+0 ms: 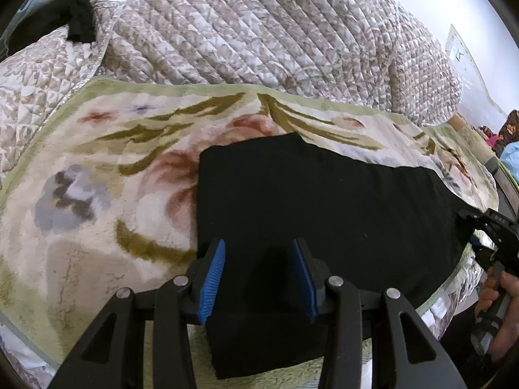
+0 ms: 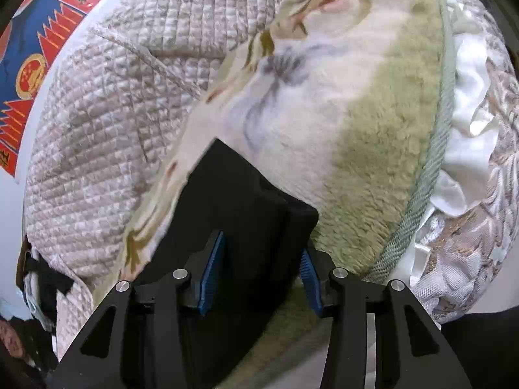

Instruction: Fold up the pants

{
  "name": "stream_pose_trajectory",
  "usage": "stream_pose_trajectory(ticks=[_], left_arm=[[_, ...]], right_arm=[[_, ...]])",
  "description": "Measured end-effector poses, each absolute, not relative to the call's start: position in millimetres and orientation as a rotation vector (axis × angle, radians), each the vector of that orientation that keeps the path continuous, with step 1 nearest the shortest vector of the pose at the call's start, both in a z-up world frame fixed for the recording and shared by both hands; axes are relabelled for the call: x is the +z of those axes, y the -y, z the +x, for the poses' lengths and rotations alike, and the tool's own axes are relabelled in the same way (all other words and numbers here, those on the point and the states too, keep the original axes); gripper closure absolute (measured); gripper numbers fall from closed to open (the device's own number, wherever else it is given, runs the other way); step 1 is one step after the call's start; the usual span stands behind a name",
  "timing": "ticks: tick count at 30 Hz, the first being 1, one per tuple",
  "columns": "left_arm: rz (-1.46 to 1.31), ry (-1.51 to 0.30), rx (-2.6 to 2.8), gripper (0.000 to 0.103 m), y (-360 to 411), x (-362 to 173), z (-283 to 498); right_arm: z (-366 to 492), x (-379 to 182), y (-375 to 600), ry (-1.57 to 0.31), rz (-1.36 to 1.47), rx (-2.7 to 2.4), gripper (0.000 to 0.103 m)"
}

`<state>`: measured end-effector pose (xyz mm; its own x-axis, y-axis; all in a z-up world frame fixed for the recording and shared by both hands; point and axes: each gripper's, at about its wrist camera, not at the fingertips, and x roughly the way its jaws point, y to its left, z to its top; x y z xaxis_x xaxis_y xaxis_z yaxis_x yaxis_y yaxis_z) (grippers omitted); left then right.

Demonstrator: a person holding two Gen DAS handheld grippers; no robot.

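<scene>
I see the black pants (image 1: 318,207) lying flat on the flowered blanket (image 1: 97,168) on the bed, already folded into a long band. My left hand-held gripper (image 1: 258,275) and right hand-held gripper (image 2: 259,272) each straddle an end, jaws apart, not clamped; further folding remains.

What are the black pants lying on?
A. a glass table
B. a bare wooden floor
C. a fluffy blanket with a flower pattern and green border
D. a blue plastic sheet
C: the black pants lie spread over a fluffy flowered blanket with a pale green border, in front of a quilted bedcover.
</scene>
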<state>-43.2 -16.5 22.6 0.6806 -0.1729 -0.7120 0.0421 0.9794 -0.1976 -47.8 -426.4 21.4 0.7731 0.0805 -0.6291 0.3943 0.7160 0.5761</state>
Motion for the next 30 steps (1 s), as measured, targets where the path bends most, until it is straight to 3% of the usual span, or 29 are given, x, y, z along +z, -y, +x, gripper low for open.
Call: stream_pose_trajectory(ticks=[2, 5, 17, 21, 26, 30], left_arm=[[-0.184, -0.810, -0.115, 0.058, 12, 24, -43], [-0.202, -0.801, -0.098, 0.058, 4, 27, -45], [-0.297, -0.803, 0.055, 0.058, -54, 24, -51], [-0.351, -0.788, 0.120, 0.058, -83, 25, -57], [-0.409, -0.788, 0.181, 0.058, -112, 20, -66], [-0.423, -0.779, 0.179, 0.058, -117, 22, -70]], right_arm=[[-44, 29, 422, -0.681, 0.726, -0.166, 0.077], [-35, 35, 420, -0.714, 0.696, -0.143, 0.082], [-17, 123, 262, -0.664, 0.312, 0.293, 0.084], [-16, 108, 195, -0.723, 0.198, 0.440, 0.084], [-21, 42, 121, -0.893, 0.025, 0.572, 0.084], [-26, 31, 110, -0.896, -0.038, 0.560, 0.084]])
